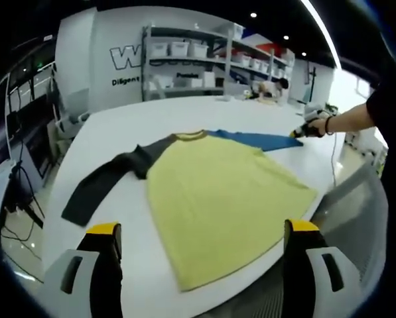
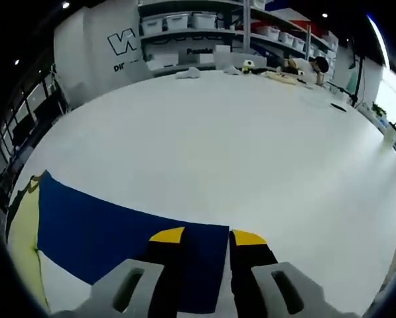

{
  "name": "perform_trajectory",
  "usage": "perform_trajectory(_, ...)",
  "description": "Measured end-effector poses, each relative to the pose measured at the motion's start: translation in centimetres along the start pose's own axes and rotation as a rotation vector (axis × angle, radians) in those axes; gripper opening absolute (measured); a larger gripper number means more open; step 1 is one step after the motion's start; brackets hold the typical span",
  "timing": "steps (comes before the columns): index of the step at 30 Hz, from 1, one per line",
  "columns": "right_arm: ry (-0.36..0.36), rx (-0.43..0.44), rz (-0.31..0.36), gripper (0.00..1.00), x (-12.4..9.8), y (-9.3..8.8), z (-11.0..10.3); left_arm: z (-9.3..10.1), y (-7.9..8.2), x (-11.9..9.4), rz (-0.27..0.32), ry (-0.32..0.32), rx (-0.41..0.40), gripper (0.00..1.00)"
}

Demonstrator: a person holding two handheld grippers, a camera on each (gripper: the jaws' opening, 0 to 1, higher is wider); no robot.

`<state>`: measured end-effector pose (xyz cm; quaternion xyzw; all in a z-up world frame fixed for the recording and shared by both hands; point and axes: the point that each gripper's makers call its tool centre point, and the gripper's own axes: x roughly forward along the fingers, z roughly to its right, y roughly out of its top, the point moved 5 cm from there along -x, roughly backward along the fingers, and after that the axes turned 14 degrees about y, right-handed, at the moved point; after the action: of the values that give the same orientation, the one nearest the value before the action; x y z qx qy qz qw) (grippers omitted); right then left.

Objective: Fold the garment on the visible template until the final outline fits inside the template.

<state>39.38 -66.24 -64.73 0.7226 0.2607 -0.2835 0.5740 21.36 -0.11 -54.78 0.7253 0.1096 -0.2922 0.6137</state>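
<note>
A yellow shirt (image 1: 217, 199) lies flat on the white table (image 1: 151, 119), with a dark grey sleeve (image 1: 105, 182) spread to the left and a blue sleeve (image 1: 257, 139) to the right. My left gripper (image 1: 203, 248) hangs open near the shirt's hem, holding nothing. A person's hand holds my right gripper (image 1: 304, 130) at the blue sleeve's end. In the right gripper view the right gripper (image 2: 207, 238) has its jaws a narrow gap apart, and the blue sleeve's (image 2: 118, 232) cuff lies flat between them. No template outline is visible.
Shelves with white bins (image 1: 184, 50) stand behind the table's far edge. Small items (image 2: 277, 73) lie at the far side of the table. A mesh chair back (image 1: 357, 212) stands at the table's near right edge. A dark stand with cables (image 1: 18, 185) is on the left.
</note>
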Motion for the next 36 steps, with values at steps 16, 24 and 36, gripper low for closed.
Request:
perform_trajectory(16,0.017,0.060,-0.027,0.00,-1.2,-1.4,-1.1,0.2,0.3,0.1,0.008,-0.009,0.017,0.97)
perform_trajectory(24,0.075,0.104,-0.058,0.00,-3.2,-1.3,-2.0,0.1,0.3,0.0,0.018,-0.013,0.011,0.98)
perform_trajectory(36,0.203,0.147,-0.042,0.00,-5.7,1.7,-4.7,0.3,0.5,-0.2,0.044,-0.032,0.021,0.99)
